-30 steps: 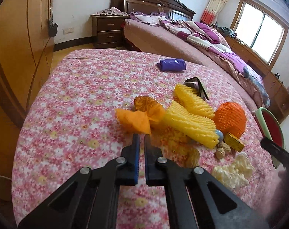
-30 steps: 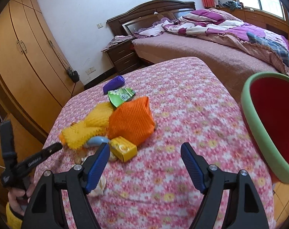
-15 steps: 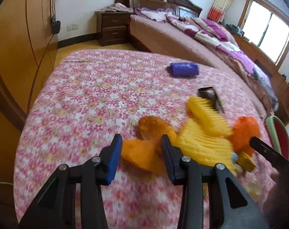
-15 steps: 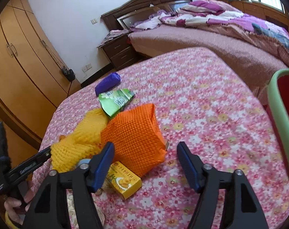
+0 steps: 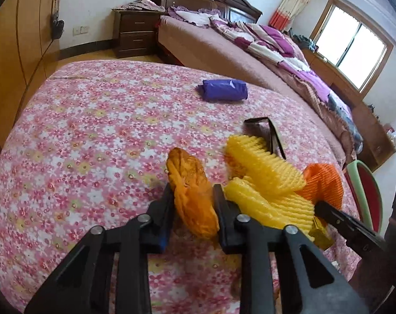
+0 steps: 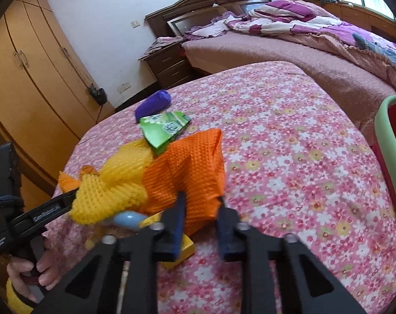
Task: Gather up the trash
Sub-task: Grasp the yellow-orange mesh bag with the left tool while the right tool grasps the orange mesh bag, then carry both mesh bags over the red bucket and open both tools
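Note:
On the floral tablecloth [image 5: 93,130] lies a pile of trash. A crumpled orange wrapper [image 5: 190,183] sits between the fingers of my left gripper [image 5: 192,209], whose jaws are closing and press on it. My right gripper [image 6: 200,214] is closing on the lower edge of an orange foam net [image 6: 192,167], pinching it. Yellow foam nets [image 5: 263,167] lie between the two held pieces. Behind them are a green packet [image 6: 164,128] and a purple roll [image 5: 224,90]. A small yellow box [image 6: 187,251] and a light blue object [image 6: 127,219] lie under the nets.
A red bin with a green rim [image 6: 391,157] stands past the table's right edge. A bed [image 5: 224,52], a nightstand [image 5: 135,34] and wooden wardrobes [image 6: 28,78] surround the table. A person's hand [image 6: 28,269] holds the left gripper's handle.
Both grippers moved forward and down to the pile. The left jaws opened, then closed around the orange wrapper. The right jaws closed from wide open onto the orange foam net.

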